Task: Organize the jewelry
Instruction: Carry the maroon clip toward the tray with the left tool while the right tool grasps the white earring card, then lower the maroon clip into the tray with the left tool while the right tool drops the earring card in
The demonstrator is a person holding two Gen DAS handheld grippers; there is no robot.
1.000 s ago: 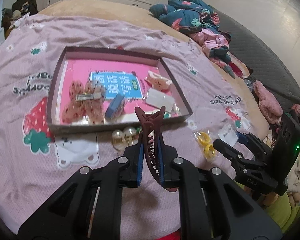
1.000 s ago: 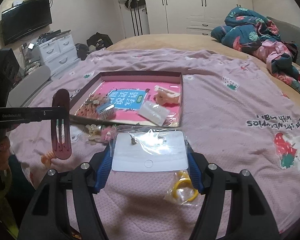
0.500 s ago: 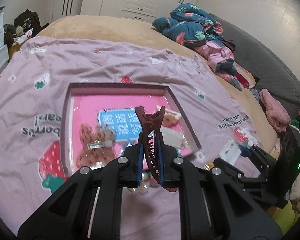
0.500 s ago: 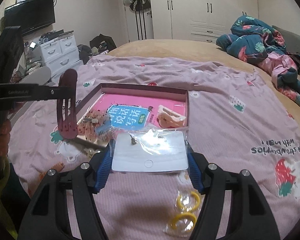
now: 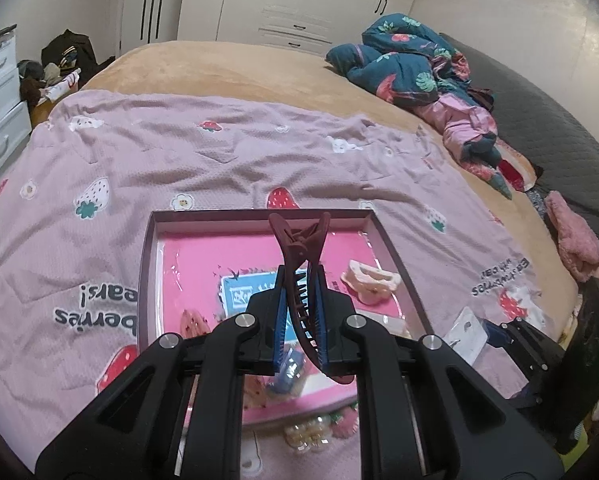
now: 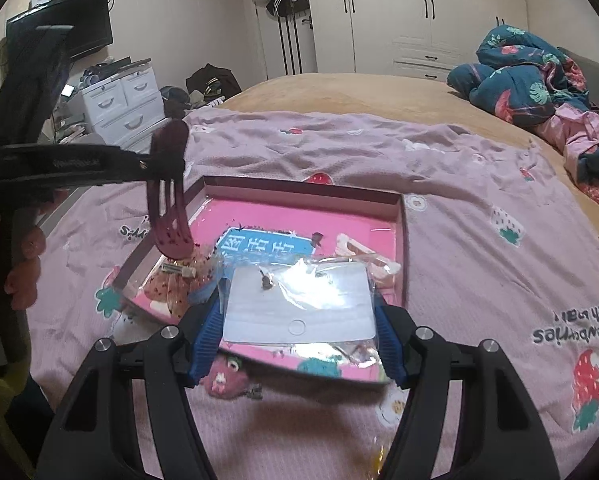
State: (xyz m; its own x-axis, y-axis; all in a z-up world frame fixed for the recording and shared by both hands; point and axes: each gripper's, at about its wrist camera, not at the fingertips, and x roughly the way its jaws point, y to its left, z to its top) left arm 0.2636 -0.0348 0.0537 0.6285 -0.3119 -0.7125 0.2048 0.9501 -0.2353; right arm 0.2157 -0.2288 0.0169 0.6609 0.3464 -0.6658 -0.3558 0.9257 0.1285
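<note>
Hovering claw clip [image 5: 299, 276] above tray rim [image 5: 149, 264]

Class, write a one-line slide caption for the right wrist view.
Right gripper carries a bagged earring card over the pink tray; left gripper holds a maroon claw clip.

The box [image 5: 149, 264] lay on the pink bedspread [image 5: 219, 160] with a low upright rim on all sides, so anything entering had to clear that wall. Inside, the far half of the pink floor [image 5: 203, 248], toward 12 o'clock, stood bare. A cream hair clip [image 5: 369, 280] occupied the 2 o'clock corner, and a speckled flower clip [image 6: 171, 284] with a blue item [image 5: 289, 364] crowded the near side at 6 to 8 o'clock. Just outside the near wall at 6 o'clock sat a pearl piece [image 5: 305, 436]. The bedspread at 9 to 12 o'clock beyond the box was open; heaped clothes [image 5: 411, 68] blocked 1 to 2 o'clock.
</note>
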